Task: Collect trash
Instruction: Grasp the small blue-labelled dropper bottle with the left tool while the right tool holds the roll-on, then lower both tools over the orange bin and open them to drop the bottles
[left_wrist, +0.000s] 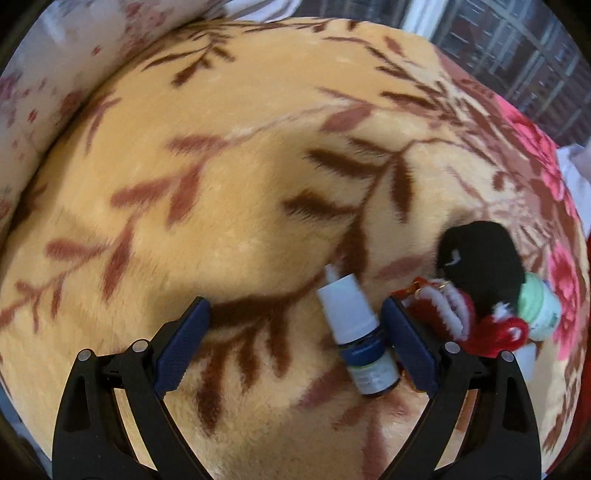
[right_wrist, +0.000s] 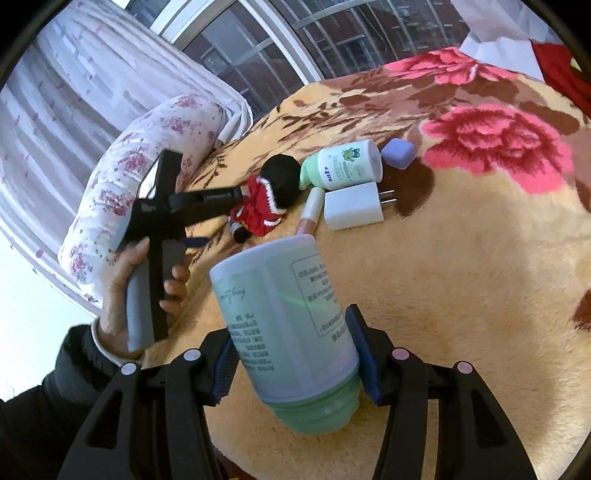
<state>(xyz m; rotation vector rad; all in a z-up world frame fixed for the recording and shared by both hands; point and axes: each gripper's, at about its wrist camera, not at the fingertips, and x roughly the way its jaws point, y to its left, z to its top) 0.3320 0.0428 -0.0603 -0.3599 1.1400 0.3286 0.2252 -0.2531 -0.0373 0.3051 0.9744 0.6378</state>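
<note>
Bed under tan floral blanket (right_wrist: 461, 295); floral pillow (right_wrist: 147, 166), sheer curtain (right_wrist: 74, 92), daylit window (right_wrist: 314, 33) behind

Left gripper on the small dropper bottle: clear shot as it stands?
Probably yes. The left gripper is open, with the dropper bottle already between its fingers; the red knitted toy lies just outside them.

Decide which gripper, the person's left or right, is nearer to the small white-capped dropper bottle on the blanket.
Left. The left gripper stands open around the dropper bottle. The right gripper is farther back, clamped on a large green bottle.
</note>
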